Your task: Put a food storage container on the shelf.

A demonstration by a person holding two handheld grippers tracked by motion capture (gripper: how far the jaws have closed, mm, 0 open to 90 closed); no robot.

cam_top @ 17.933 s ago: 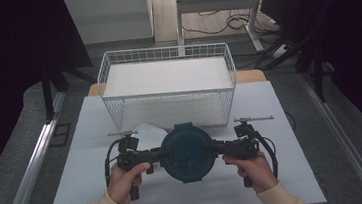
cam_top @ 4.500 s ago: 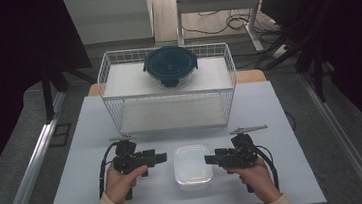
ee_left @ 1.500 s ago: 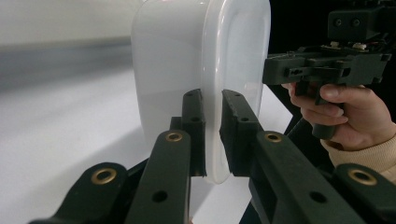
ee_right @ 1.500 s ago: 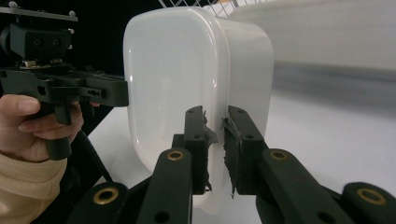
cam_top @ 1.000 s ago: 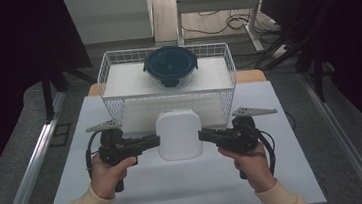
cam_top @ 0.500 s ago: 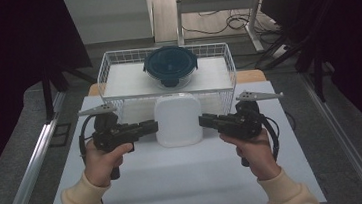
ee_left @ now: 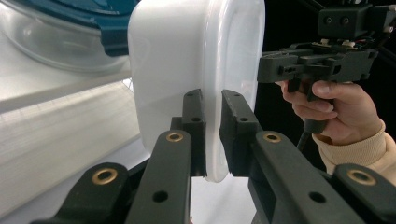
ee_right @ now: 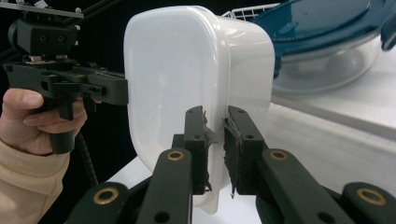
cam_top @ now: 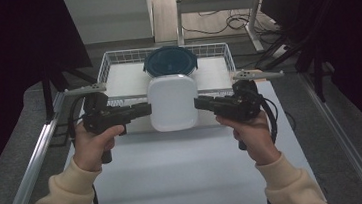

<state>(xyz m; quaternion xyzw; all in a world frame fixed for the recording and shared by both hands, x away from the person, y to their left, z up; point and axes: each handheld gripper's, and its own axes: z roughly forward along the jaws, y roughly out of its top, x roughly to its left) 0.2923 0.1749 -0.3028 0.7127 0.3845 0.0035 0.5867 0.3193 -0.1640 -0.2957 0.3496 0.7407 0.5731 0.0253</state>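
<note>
The white box (cam_top: 172,102) hides the near part of the round blue-lidded bowl (cam_top: 169,61) and the middle of the wire basket's (cam_top: 213,53) near wall. In the left gripper view, the bowl (ee_left: 70,28) is cut off by the top edge. The person's sleeves (cam_top: 294,184) run off the near edge of the high view.

Left gripper (cam_top: 142,109) and right gripper (cam_top: 201,103): black, brass-ringed rivets, grey three-cornered top plates, black trailing cables. Right jaw pads frayed. Cream ribbed-cuff sleeves (cam_top: 287,182).

Claw (ee_right: 215,154) astride white container (ee_right: 187,74) rim
</note>
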